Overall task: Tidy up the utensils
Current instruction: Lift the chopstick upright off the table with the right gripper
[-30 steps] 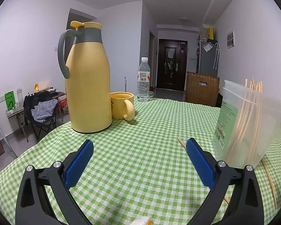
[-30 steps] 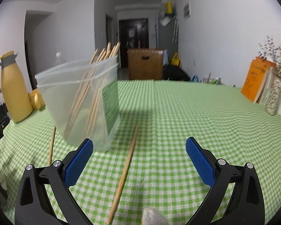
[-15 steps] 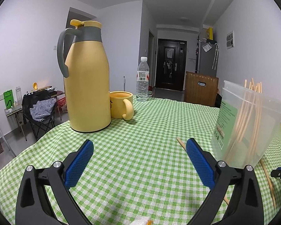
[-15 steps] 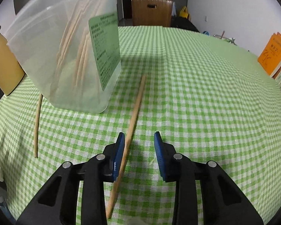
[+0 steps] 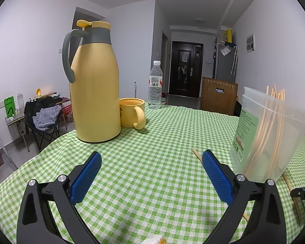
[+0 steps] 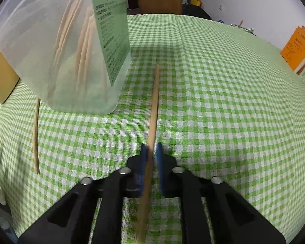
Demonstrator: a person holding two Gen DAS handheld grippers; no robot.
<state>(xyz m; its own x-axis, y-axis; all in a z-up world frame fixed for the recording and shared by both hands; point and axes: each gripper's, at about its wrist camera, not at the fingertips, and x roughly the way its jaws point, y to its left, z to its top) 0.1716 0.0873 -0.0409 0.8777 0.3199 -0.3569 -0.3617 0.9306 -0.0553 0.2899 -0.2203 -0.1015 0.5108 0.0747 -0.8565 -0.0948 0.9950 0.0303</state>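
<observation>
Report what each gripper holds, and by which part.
The right gripper pinches a chopstick near its close end. The left gripper is open, holding nothing.

Little is legible: "DAS" in white letters on a black part (image 5: 304,192) just right of the clear container (image 5: 274,134), whose green label (image 6: 111,38) carries print (too small to read).

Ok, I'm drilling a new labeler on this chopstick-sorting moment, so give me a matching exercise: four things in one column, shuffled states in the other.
Things:
1. left gripper
2. right gripper
3. clear container
4. yellow mug

States:
A. holds upright chopsticks
B. beside the yellow thermos
C. open, holding nothing
D. closed on a chopstick

Pairs: 1-C, 2-D, 3-A, 4-B
</observation>
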